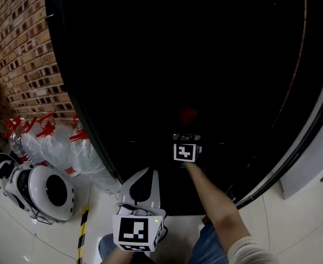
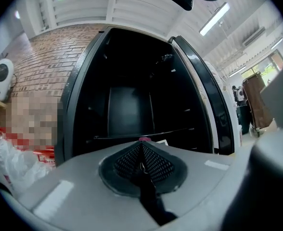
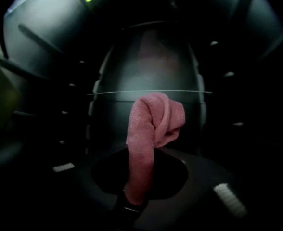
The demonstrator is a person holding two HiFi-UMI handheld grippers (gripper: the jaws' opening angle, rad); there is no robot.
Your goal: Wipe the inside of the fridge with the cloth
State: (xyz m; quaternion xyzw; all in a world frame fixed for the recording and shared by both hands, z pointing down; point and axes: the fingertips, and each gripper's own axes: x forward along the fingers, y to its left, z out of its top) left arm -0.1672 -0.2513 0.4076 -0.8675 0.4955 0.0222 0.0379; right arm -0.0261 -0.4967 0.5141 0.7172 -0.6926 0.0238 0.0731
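Right gripper view showed the right gripper point(image 3: 134, 198) clamping the cloth point(image 3: 148, 129), the fridge point(image 3: 151, 71) back wall at twelve o'clock; left gripper point(image 2: 142, 166) closed, empty, outside.

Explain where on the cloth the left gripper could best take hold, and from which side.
Probably the bunched upper end of the cloth, approached from the right in the right gripper view: it folds over and hangs free there, while the right gripper is shut on the lower end.

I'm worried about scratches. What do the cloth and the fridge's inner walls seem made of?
Cloth: soft pink terry or microfibre, by its nubbly pile and limp folds. Fridge inner walls: smooth, faintly shiny, likely plastic or coated metal; too dark to settle.
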